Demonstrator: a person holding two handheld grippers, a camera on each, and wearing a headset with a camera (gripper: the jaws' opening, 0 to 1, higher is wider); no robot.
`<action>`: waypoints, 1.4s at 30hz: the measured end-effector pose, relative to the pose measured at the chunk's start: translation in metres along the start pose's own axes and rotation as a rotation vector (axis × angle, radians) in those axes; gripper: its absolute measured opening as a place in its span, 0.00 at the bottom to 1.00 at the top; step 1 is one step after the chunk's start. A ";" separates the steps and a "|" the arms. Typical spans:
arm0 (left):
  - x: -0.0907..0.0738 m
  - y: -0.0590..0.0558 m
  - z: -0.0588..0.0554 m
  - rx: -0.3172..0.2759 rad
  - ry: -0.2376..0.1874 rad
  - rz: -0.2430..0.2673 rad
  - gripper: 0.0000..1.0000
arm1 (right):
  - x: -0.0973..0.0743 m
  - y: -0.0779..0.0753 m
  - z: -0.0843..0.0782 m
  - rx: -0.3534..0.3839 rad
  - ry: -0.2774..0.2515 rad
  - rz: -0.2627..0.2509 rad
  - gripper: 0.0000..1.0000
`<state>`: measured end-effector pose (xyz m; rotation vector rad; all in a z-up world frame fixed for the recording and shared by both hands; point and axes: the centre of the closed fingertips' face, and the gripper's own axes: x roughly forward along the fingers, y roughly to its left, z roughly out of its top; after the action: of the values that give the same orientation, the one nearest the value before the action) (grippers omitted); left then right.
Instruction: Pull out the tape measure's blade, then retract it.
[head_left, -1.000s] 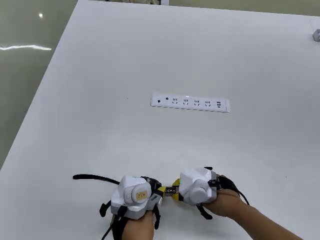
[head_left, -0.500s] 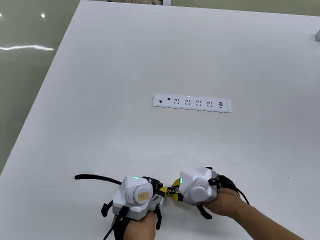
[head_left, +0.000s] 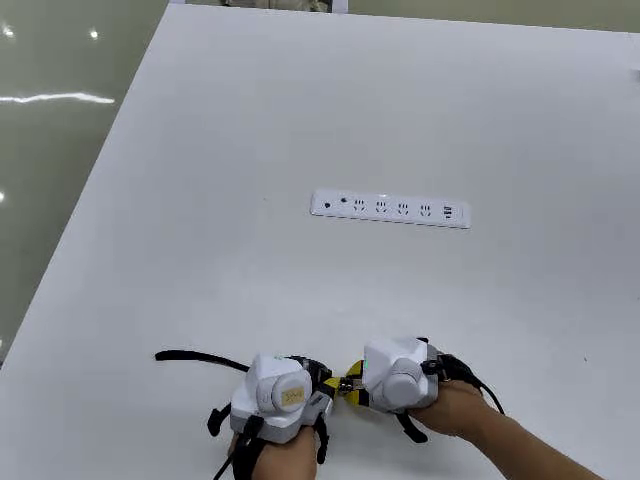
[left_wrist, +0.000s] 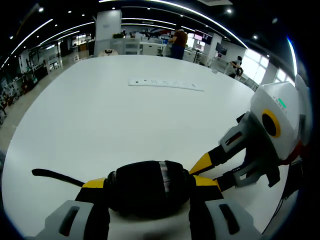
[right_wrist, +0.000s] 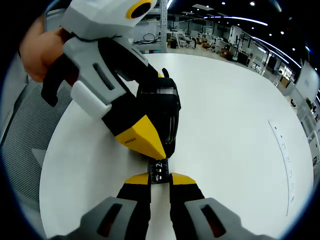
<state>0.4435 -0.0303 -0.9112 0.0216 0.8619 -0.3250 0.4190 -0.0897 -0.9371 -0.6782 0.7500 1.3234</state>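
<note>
- Black, hard-shelled tape measure case sits clamped between the jaws of the left gripper, low on the white desk.
- Right gripper has its jaws pressed together on the blade tip, just ahead of the case mouth; a short stretch is out.
- Case likely handles as compact, rigid and smooth, so a firm squeeze across its flat sides suits.
- Blade is probably thin, springy and slippery; pinch near its end and pull straight.
</note>
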 end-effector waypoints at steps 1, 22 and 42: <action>0.000 0.000 0.000 0.000 0.000 0.000 0.61 | 0.000 0.000 0.000 0.001 -0.001 0.000 0.13; 0.000 0.000 0.001 0.005 -0.005 -0.008 0.61 | 0.008 0.000 0.011 0.042 -0.042 -0.007 0.13; 0.001 0.000 0.002 0.007 -0.006 -0.019 0.61 | 0.012 0.002 0.018 -0.006 -0.071 0.010 0.13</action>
<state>0.4453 -0.0305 -0.9107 0.0191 0.8558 -0.3459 0.4196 -0.0676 -0.9363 -0.6295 0.6939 1.3526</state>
